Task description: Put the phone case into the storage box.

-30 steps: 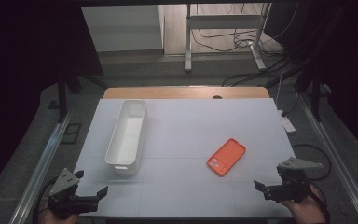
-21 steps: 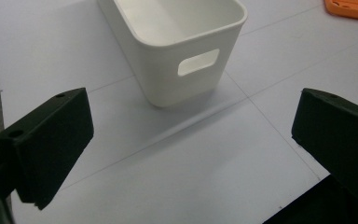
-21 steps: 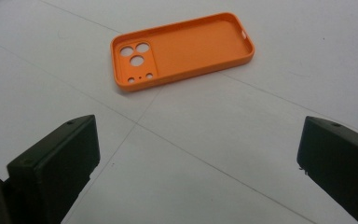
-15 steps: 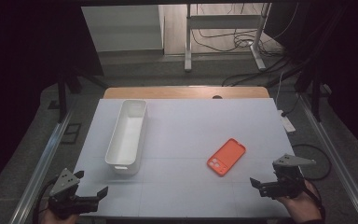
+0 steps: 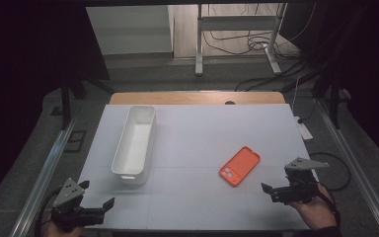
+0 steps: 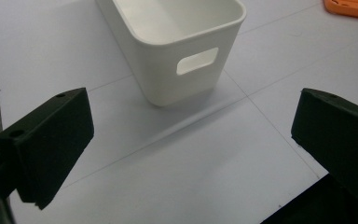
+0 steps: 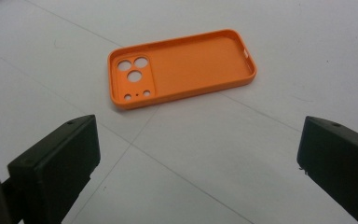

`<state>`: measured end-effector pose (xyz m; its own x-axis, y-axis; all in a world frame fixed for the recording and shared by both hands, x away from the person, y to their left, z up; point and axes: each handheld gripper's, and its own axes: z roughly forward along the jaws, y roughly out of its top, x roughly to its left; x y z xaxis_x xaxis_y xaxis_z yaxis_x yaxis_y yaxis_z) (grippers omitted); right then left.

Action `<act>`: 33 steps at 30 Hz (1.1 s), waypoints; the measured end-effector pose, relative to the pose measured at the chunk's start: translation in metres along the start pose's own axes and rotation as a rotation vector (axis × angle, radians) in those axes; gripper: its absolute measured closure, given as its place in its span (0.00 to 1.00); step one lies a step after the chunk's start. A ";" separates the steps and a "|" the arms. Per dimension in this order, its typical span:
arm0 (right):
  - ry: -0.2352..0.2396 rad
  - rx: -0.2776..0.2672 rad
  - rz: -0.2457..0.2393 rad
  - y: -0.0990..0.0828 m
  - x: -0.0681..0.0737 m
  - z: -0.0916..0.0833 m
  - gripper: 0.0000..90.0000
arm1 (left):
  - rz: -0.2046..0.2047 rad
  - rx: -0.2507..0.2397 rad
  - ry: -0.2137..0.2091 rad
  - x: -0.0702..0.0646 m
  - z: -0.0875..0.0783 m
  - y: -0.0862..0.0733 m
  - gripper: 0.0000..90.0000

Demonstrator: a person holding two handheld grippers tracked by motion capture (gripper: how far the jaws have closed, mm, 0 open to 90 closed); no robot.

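The right gripper (image 5: 270, 190) is held low over the near right part of the white table (image 5: 202, 128), with its jaws spread wide and nothing between them. The orange phone case (image 5: 240, 166) is seen just ahead of it and slightly toward the middle of the table, lying flat with its hollow side up. In the right gripper view the phone case (image 7: 182, 68) is found beyond the gap between the two jaws, apart from both, with its camera cut-outs turned toward the left jaw.

The left gripper (image 5: 103, 206) is held at the near left corner of the table, its jaws likewise wide apart and empty. The white bin (image 5: 134, 143) is seen ahead of it, standing upright with its long side running away from the gripper. In the left gripper view the bin (image 6: 177, 46) is shown past the open jaws, its handle slot facing them, and a corner of the phone case (image 6: 352, 7) is visible far off to the right of the bin.
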<state>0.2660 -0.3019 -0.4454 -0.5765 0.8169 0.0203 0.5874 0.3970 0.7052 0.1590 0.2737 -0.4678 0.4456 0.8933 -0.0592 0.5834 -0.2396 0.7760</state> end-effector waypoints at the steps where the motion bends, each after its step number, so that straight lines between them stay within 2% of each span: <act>1: 0.000 0.000 0.000 0.000 0.000 0.000 0.00 | 0.000 0.000 0.000 0.000 0.000 0.000 0.00; 8: -0.002 0.007 0.007 0.003 -0.003 0.005 0.00 | -0.005 -0.002 -0.002 0.000 0.000 0.000 0.00; 19: -0.008 0.032 -0.017 0.015 -0.007 0.019 0.00 | -0.003 0.000 -0.008 0.001 0.000 0.000 0.00; 33: -0.012 0.053 -0.025 0.030 -0.018 0.036 0.00 | -0.004 0.005 -0.010 0.001 0.001 0.000 0.00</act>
<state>0.3139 -0.2896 -0.4502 -0.5844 0.8115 -0.0053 0.6027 0.4384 0.6668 0.1595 0.2742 -0.4684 0.4499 0.8904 -0.0691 0.5888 -0.2376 0.7726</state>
